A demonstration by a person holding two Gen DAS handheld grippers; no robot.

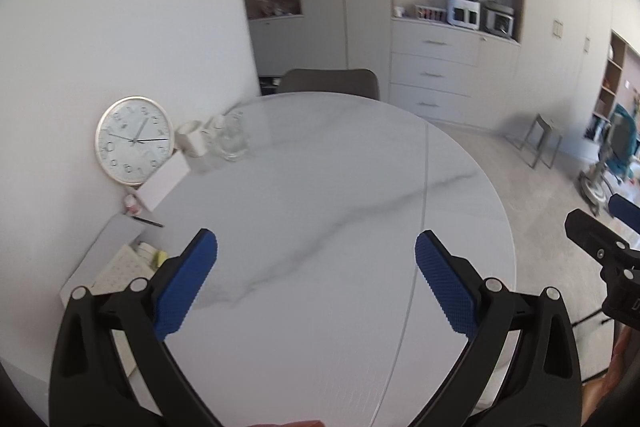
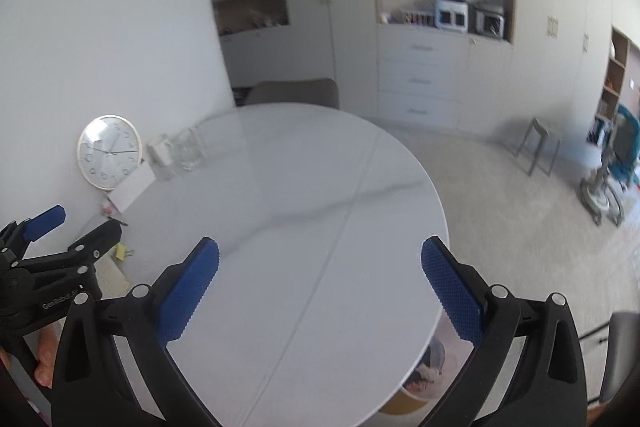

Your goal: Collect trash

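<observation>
Both of your tools hang over the round marble worktop with their blue pads spread wide and nothing between them: the left tool in its own camera, the right tool in its own. Your right tool also shows at the far right edge of the left view, and your left tool at the lower left of the right view, with fingers wrapped round its handle.

Only the right view looks past the near right rim of the worktop, where a bin stands on the floor below with crumpled trash lying inside it; its lower part looks yellow. The left view does not reach it. No loose trash is plain to see on the worktop itself.

Only the left view shows the left edge sharply: a wall clock leaning against the wall, a white mug, a clear glass jar, a white box, a pen and a pale keyboard beside a grey sheet. The right view blurs all these.

Behind the worktop stands a grey chair, then drawers and a stool on the floor. Nothing stands between the tools and the middle of the worktop.
</observation>
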